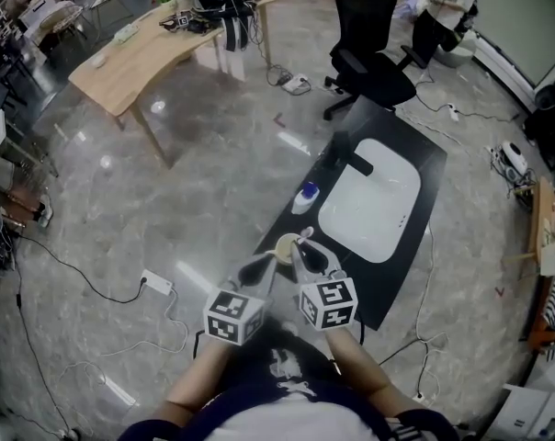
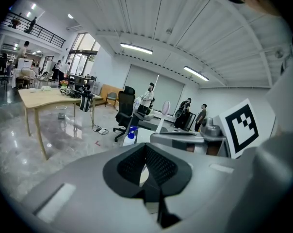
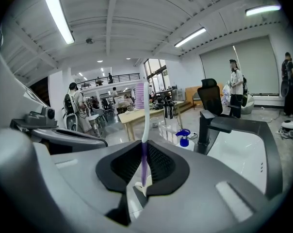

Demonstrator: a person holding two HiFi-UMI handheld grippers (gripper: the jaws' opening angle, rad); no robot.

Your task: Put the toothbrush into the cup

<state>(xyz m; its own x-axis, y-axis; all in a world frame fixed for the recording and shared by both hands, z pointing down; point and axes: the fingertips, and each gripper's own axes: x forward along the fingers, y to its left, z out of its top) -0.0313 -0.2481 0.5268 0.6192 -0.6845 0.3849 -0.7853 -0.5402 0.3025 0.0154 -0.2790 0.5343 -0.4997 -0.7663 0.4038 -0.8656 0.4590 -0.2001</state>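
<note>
Scene: you stand at a black counter (image 1: 423, 159) with a white sink (image 1: 380, 211), a blue spray bottle (image 1: 306, 196) near its edge, and both grippers over the near corner.
Toothbrush: the toothbrush (image 3: 143, 130) stands upright in your right gripper (image 3: 142, 166), bristles up and purple handle running down between the pads.
Right jaws: they are clamped tight on that handle, with no slack on either side.
Cup: the cream cup (image 1: 283, 248) sits on the counter's near corner, just beside the brush head in the head view.
Left jaws: on your left gripper (image 2: 145, 171) they are drawn almost together, with a thin cream sliver between the pads. This looks like the cup's wall, pinched to steady it.
Done: the brush is gripped and has been brought right up to the cup, which appears to be braced.
Left: the brush is not visibly inside. You need to lower its handle end past the rim and let go.
Unclear: the brush's lower tip is hidden behind the gripper, so you cannot tell whether it has crossed the rim.
</note>
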